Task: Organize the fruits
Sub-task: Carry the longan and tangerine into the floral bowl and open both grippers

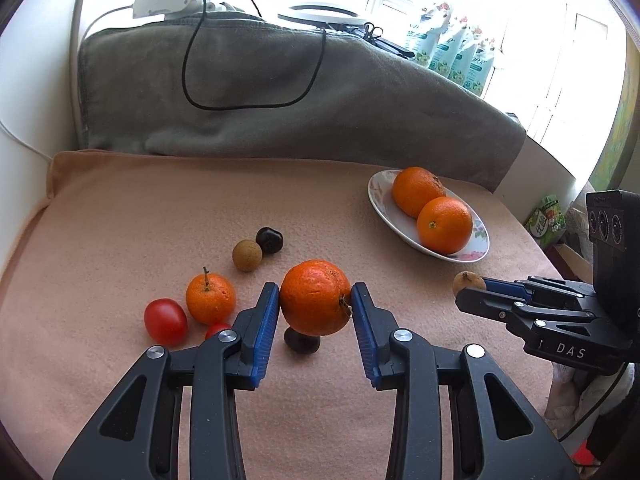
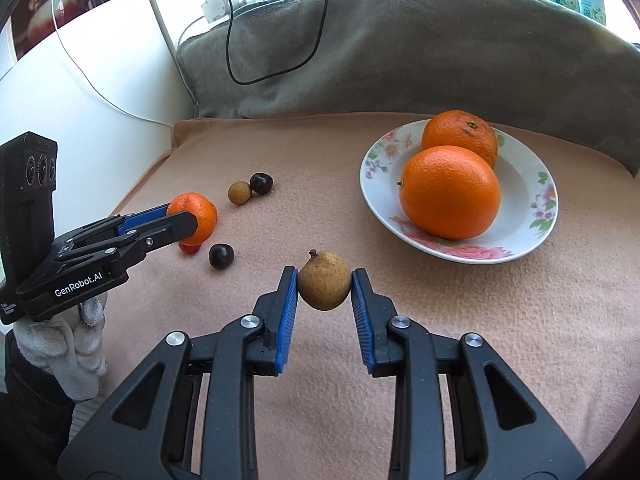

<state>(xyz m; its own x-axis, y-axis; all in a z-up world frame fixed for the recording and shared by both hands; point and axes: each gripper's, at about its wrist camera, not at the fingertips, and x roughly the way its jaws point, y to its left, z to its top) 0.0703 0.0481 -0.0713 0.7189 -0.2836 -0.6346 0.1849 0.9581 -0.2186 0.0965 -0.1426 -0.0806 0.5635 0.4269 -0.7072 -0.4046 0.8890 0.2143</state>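
My left gripper (image 1: 315,300) is shut on an orange mandarin (image 1: 315,297) and holds it above the peach cloth; it also shows in the right wrist view (image 2: 196,220). My right gripper (image 2: 325,282) is shut on a small brown longan-like fruit (image 2: 324,280), also seen in the left wrist view (image 1: 464,282). A floral white plate (image 2: 532,216) holds two oranges (image 2: 450,192). On the cloth lie a small mandarin (image 1: 211,298), red tomatoes (image 1: 165,321), a brown longan (image 1: 247,255) and two dark fruits (image 1: 270,240).
A grey blanket (image 1: 320,100) with a black cable (image 1: 248,60) rises behind the cloth. Packets (image 1: 452,56) stand on the sill at the back right. A white wall (image 2: 100,92) bounds the left side. One dark fruit (image 1: 302,344) lies under the held mandarin.
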